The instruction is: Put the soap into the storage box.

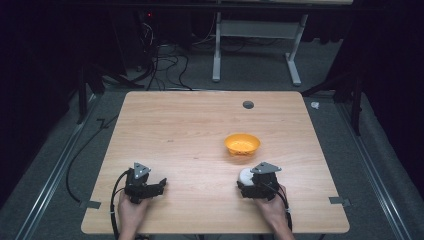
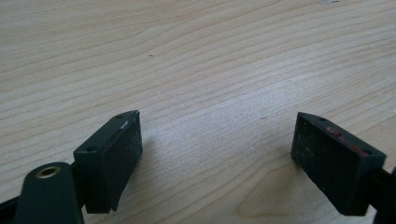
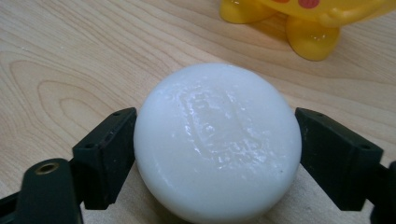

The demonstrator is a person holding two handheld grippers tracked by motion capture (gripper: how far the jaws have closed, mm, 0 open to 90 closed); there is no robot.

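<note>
A round white soap bar [image 3: 217, 140] with an embossed top lies on the wooden table [image 1: 190, 130], at the near right. My right gripper [image 3: 217, 156] is shut on it, one black pad pressing on each side. In the high view the soap bar [image 1: 245, 174] peeks out just ahead of the right gripper [image 1: 246, 180]. An orange-yellow bowl [image 1: 242, 144] on small feet stands just beyond the soap; the right gripper view shows its feet [image 3: 308, 32] close ahead. My left gripper [image 1: 161, 185] rests at the near left, open, with bare wood between its pads [image 2: 217, 154].
A dark round grommet hole [image 1: 248, 104] sits near the table's far edge. Beyond the table are the white legs of another desk [image 1: 295, 55] and cables [image 1: 165, 62] on the grey floor.
</note>
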